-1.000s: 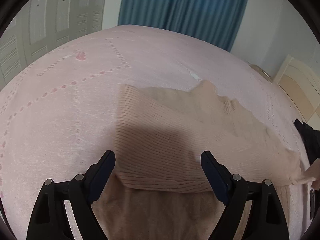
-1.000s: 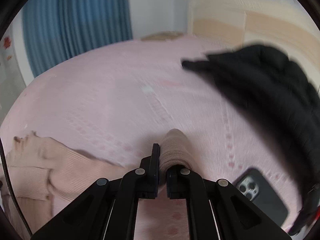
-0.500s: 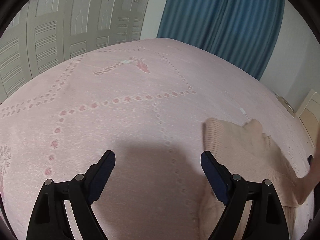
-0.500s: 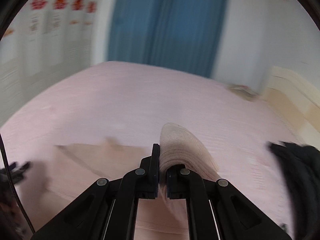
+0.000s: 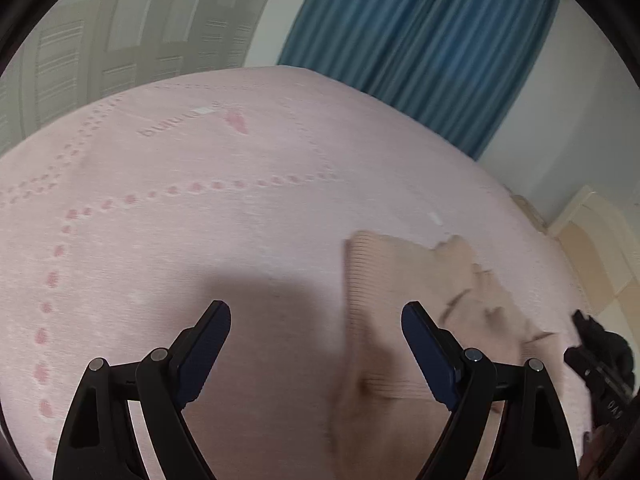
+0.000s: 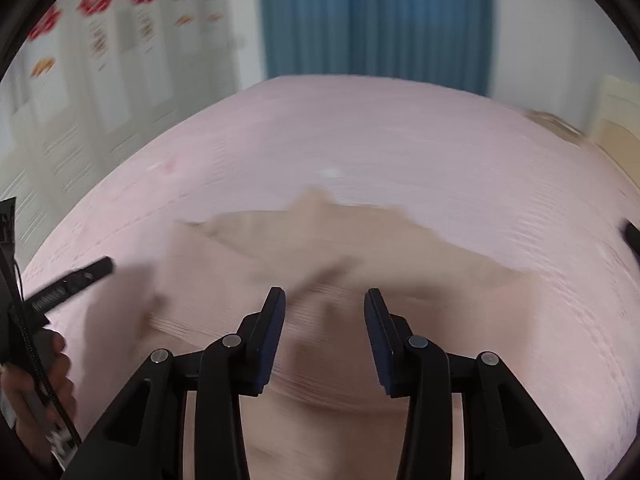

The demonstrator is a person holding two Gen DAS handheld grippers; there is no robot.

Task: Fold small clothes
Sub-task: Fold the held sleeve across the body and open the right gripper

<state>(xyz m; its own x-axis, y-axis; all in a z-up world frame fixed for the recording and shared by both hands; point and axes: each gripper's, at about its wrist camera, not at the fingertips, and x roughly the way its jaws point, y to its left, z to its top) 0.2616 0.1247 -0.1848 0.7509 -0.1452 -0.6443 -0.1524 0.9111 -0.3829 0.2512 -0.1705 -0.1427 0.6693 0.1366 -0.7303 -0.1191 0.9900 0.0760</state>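
Note:
A beige ribbed sweater (image 5: 404, 300) lies on the pink bedspread (image 5: 200, 220), at the right of the left wrist view. My left gripper (image 5: 316, 320) is open and empty, hovering over bare bedspread with only its right finger above the sweater's edge. In the blurred right wrist view, my right gripper (image 6: 324, 300) hangs over the sweater (image 6: 320, 248). Its jaws are opening and the pads do not press on the knit below them. The left gripper (image 6: 72, 280) and the hand (image 6: 40, 380) holding it show at that view's left edge.
Blue curtains (image 5: 420, 60) and pale wardrobe doors with stickers (image 5: 120, 40) stand beyond the bed. A cream headboard (image 5: 592, 240) is at the right. A dark garment's edge (image 6: 632, 236) shows at the far right. The right gripper's black body (image 5: 600, 364) sits beside the sweater.
My right gripper carried the sleeve leftward over the sweater and its jaws have parted, letting the sleeve go. My left gripper shifted left off the sweater onto bare bedspread, staying open.

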